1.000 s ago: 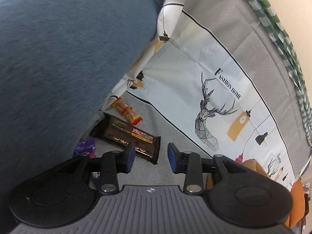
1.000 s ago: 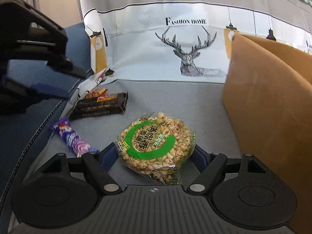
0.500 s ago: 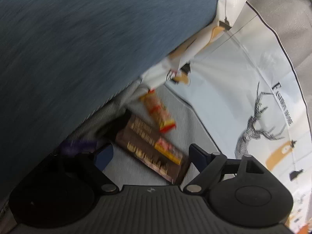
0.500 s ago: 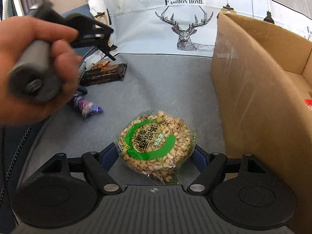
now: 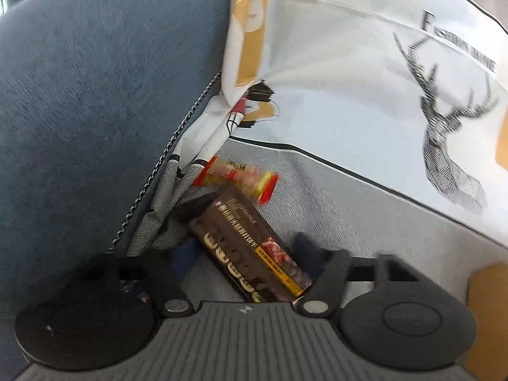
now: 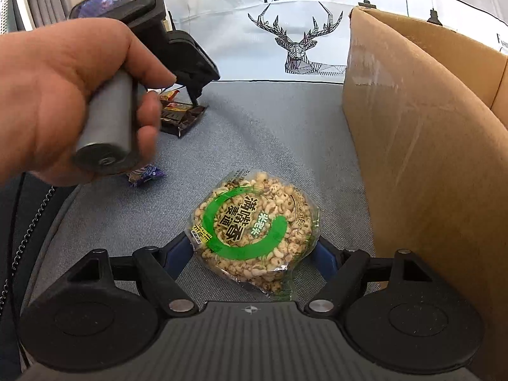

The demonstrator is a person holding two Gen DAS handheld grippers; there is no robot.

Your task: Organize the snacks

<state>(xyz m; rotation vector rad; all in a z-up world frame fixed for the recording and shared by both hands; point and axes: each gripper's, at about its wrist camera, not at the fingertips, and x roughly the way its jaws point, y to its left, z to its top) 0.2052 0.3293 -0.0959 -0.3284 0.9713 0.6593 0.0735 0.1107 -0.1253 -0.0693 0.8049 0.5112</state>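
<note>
A dark brown snack bar point(image 5: 247, 247) lies on the grey sofa cover point(image 5: 365, 231). My left gripper point(image 5: 246, 252) straddles it and its jaws are closing. A sliver of fabric still shows beside the left pad point(image 5: 185, 254). In the right wrist view a person's hand point(image 6: 63, 95) holds this gripper tipped down over the brown bar point(image 6: 181, 117). My right gripper point(image 6: 254, 250) is shut on a round clear pack of puffed grains with a green ring point(image 6: 254, 222). It holds the pack just above the cover, beside the box.
A small red-and-yellow snack point(image 5: 238, 179) lies just past the bar, against a blue cushion point(image 5: 95, 95). A purple wrapper point(image 6: 144, 173) lies below the hand. An open cardboard box point(image 6: 412, 127) stands at the right. A deer-printed cover point(image 6: 295, 47) hangs behind.
The left gripper swung down over the brown bar; its jaws spread wide, then narrowed around it. The right gripper shifted slightly, still holding the grain pack.
</note>
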